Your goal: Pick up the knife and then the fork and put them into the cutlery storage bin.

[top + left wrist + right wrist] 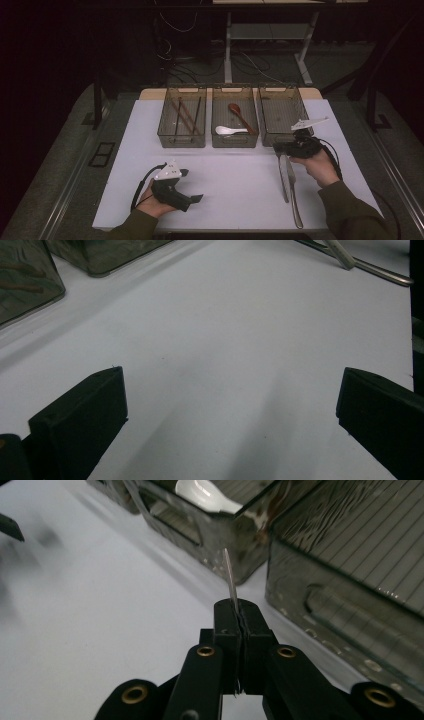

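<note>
Right gripper view has the right gripper (239, 611) clenched on the thin edge of a metal utensil (230, 577), probably a knife, though edge-on I can't be sure; the high view shows it low on the table (230, 175), just before the right-hand bin (282, 114), with a second utensil (295, 197) lying alongside; the left gripper (230, 405) rests well apart, jaws released and empty. The grip is a sliver between flat pads; I'd expect the piece to pivot or slip on lifting, and its tip could catch the bin's near wall.
</note>
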Action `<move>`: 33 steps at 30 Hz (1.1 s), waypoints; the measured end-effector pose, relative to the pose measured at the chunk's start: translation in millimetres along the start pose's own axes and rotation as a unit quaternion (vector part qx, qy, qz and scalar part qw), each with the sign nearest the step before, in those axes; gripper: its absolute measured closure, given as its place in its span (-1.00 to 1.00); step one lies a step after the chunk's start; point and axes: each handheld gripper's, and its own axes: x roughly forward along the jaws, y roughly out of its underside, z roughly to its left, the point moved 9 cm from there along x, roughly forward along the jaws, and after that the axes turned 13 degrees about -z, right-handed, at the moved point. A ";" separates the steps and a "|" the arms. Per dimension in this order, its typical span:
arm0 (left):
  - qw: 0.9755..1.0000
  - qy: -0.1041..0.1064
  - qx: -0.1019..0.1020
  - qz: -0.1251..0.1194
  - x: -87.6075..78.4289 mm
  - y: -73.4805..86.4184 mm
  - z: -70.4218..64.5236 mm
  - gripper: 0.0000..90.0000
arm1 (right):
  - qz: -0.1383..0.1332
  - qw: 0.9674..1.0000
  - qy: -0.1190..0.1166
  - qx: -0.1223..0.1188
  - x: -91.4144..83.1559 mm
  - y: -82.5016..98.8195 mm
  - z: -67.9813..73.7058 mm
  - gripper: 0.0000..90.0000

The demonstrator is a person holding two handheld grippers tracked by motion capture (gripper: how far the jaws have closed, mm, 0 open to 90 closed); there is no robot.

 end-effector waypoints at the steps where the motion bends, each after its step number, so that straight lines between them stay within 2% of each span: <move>1: 1.000 0.000 0.000 0.000 0.0 0.0 0.0 -1.00 | -0.005 1.000 0.001 0.003 -1.5 -3.0 -1.0 0.96; 3: 1.000 0.000 0.000 0.000 0.0 0.0 0.0 -1.00 | -0.010 1.000 0.006 -0.006 -3.8 -7.5 -3.8 0.96; 9: 1.000 -0.001 -0.001 -0.001 -0.1 -0.2 0.1 -1.00 | -0.025 1.000 0.009 -0.012 -10.3 -19.2 -7.5 0.96; 16: 1.000 -0.001 -0.002 -0.002 -0.2 -0.4 0.5 -1.00 | -0.050 0.998 0.026 -0.025 -23.2 -52.8 -19.5 0.97; 21: 1.000 0.000 -0.002 -0.002 0.0 -0.3 0.5 -1.00 | -0.054 0.997 0.048 -0.035 -30.8 -78.4 -35.5 0.96; 26: 1.000 0.000 -0.002 -0.002 0.0 -0.4 0.6 -1.00 | -0.055 0.994 0.082 -0.042 -32.2 -102.8 -57.8 0.96; 33: 1.000 0.000 -0.003 -0.002 0.2 0.0 0.9 -1.00 | -0.073 0.989 0.124 -0.018 -27.9 -132.0 -92.0 0.96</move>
